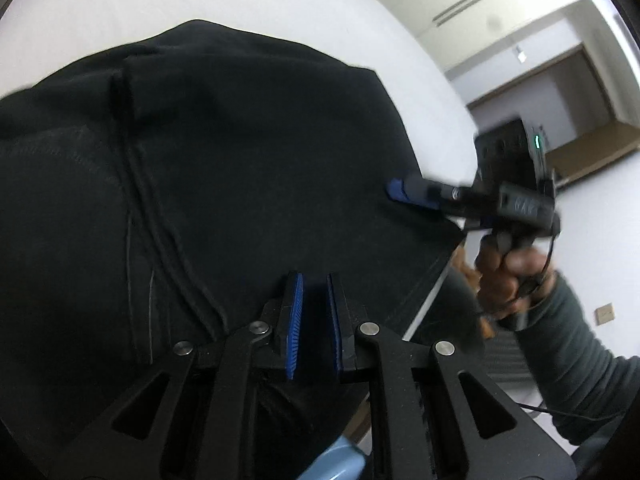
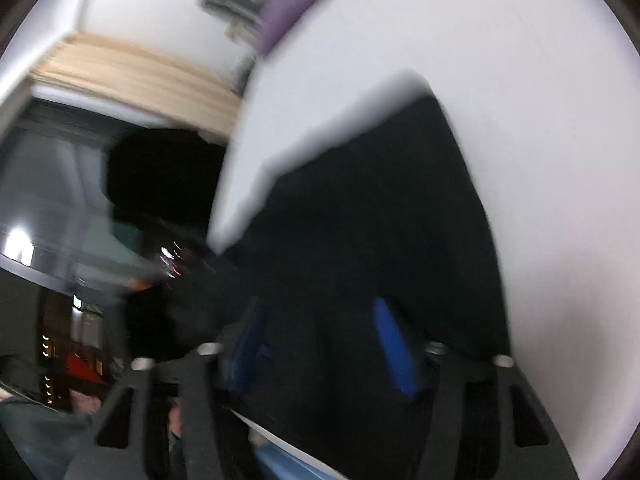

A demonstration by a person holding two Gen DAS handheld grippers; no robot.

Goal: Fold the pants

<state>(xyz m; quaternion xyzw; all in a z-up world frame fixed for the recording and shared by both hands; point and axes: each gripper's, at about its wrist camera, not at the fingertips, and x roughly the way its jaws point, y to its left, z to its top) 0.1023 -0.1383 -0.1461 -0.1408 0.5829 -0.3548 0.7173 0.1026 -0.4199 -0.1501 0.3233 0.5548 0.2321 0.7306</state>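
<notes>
Black pants lie spread on a white table, with a seam running down the left side. My left gripper hovers over the near part of the pants with its blue-padded jaws a narrow gap apart and nothing between them. My right gripper comes in from the right over the pants' right edge; its blue tips look close together. In the blurred right wrist view the right gripper has its jaws spread wide over the pants, empty.
The white table runs far back and right. A purple item and a wooden surface lie beyond its far edge. A light blue object sits below the near edge. The person's hand holds the right gripper.
</notes>
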